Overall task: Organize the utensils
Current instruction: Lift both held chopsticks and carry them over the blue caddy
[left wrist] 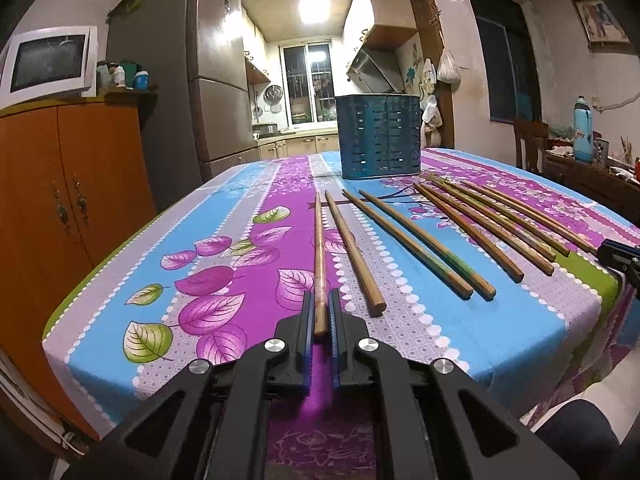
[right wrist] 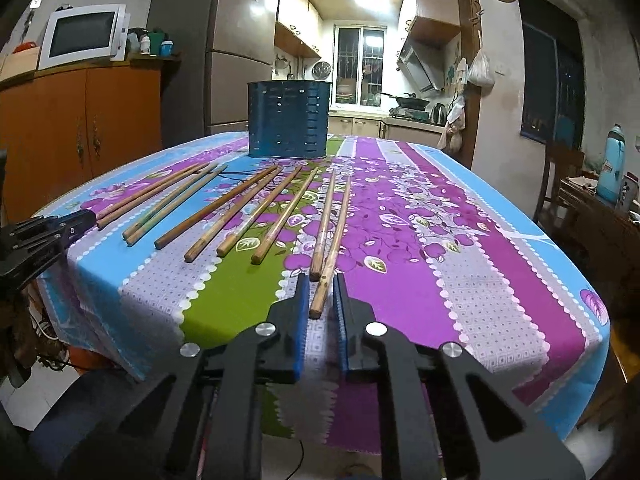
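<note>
Several wooden chopsticks lie in a row on the flowered tablecloth [left wrist: 248,240], pointing toward a blue slotted utensil holder [left wrist: 378,136] that stands upright at the far side; the holder also shows in the right wrist view [right wrist: 289,120]. My left gripper [left wrist: 320,304] is shut on the near end of the leftmost chopstick [left wrist: 319,256], which lies along the cloth. My right gripper [right wrist: 321,286] is open, its pads either side of the near end of the rightmost chopstick [right wrist: 332,248] without pinching it. Each gripper shows at the edge of the other's view.
The table's near edge drops off just under both grippers. An orange cabinet [left wrist: 60,200] with a microwave [left wrist: 48,64] stands left, a fridge [left wrist: 216,80] behind. A chair and side table with a blue flask [left wrist: 583,130] are at right.
</note>
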`<state>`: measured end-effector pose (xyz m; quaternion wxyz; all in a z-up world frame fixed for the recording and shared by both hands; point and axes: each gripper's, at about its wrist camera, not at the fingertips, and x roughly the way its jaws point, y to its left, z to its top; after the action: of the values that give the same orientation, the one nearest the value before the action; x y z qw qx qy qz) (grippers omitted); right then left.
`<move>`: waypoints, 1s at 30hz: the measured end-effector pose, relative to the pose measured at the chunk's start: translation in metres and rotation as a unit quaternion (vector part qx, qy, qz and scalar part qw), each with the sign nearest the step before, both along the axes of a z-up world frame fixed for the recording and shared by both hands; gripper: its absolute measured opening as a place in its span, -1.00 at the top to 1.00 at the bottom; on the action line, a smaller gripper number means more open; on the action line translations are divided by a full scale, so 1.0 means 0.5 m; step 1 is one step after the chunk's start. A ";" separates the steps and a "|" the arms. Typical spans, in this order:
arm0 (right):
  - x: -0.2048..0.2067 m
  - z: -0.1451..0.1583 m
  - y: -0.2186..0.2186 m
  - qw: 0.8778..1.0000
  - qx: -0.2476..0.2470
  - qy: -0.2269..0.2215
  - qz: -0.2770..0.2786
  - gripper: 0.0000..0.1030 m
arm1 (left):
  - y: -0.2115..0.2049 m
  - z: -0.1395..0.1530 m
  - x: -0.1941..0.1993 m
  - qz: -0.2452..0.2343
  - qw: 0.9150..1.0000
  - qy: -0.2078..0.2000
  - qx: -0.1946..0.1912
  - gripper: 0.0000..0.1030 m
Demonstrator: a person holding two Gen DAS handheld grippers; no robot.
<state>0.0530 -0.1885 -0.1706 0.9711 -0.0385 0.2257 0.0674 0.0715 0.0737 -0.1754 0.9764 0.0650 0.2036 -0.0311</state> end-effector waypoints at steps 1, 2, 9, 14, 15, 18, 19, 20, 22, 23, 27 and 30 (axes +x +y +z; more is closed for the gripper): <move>0.000 0.000 0.000 1.000 0.001 0.000 -0.001 0.81 | -0.001 -0.001 -0.001 0.001 1.000 -0.002 0.002 0.84; 0.000 -0.001 0.001 1.000 0.000 0.000 -0.002 0.81 | -0.002 -0.002 -0.001 0.001 1.000 -0.003 0.003 0.83; 0.006 -0.001 0.001 1.000 0.016 -0.001 -0.007 0.86 | -0.008 -0.006 -0.002 0.008 1.000 -0.013 0.005 0.84; -0.006 0.003 -0.015 0.999 0.036 -0.019 -0.016 0.90 | -0.009 0.003 -0.004 0.008 1.000 -0.014 0.000 0.85; -0.009 0.008 -0.016 0.999 0.036 -0.023 -0.017 0.90 | -0.009 0.009 -0.007 0.008 1.000 -0.018 -0.002 0.85; -0.019 0.038 -0.027 0.998 0.034 -0.041 -0.019 0.91 | -0.007 0.034 -0.016 0.006 0.999 -0.033 -0.004 0.85; -0.022 0.048 -0.031 0.998 0.033 -0.047 -0.019 0.91 | -0.005 0.045 -0.019 0.005 0.999 -0.039 -0.006 0.85; -0.026 0.063 -0.035 0.998 0.031 -0.055 -0.018 0.91 | -0.004 0.062 -0.024 0.005 0.999 -0.048 -0.009 0.85; -0.032 0.092 -0.043 0.997 0.027 -0.071 -0.017 0.91 | 0.000 0.088 -0.029 0.003 0.998 -0.061 -0.013 0.85; -0.034 0.107 -0.045 0.996 0.025 -0.078 -0.015 0.91 | 0.001 0.104 -0.031 0.002 0.998 -0.069 -0.014 0.85; -0.034 0.181 -0.050 0.993 0.008 -0.117 -0.006 0.91 | 0.002 0.183 -0.032 -0.007 0.994 -0.110 -0.014 0.85; -0.024 0.235 -0.053 0.990 -0.006 -0.143 0.005 0.91 | 0.003 0.236 -0.023 -0.017 0.991 -0.134 -0.013 0.85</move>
<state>0.0413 -0.2152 -0.0529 0.9928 -0.0552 0.0848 0.0648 0.0601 0.0754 -0.0575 0.9950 0.0597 0.0693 -0.0409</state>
